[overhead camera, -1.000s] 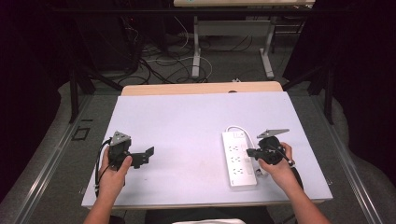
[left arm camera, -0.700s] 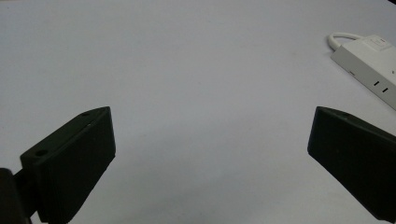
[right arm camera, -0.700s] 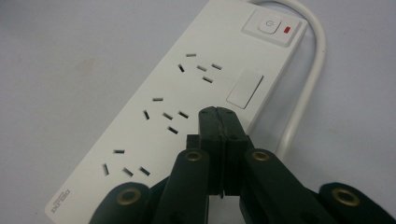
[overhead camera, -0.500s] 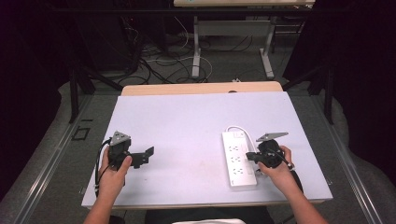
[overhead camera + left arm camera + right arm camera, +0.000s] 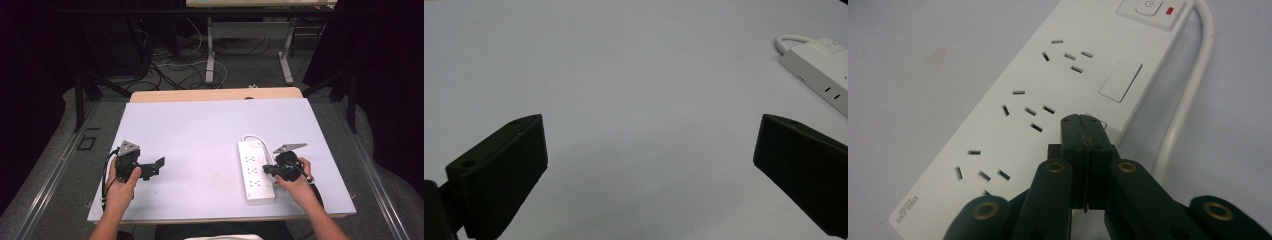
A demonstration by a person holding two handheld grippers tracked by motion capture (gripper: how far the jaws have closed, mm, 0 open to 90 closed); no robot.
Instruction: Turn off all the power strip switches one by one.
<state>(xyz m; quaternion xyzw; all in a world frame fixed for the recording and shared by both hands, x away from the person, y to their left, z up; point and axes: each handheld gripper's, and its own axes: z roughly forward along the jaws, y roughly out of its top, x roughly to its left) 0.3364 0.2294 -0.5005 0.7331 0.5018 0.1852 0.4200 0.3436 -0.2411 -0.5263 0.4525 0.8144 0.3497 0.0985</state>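
On table's [image 5: 200, 130] right half, power strip [image 5: 256, 170] lies lengthwise (switch end far); right gripper [image 5: 266, 170] closed empty above it, left gripper [image 5: 159, 165] agape.

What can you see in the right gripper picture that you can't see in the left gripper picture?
Right gripper view: the power strip's switch with its red light, and the right gripper with jaws shut together over the strip. Left gripper view: the left gripper with jaws wide apart above bare table. Both: the white power strip and its cord.
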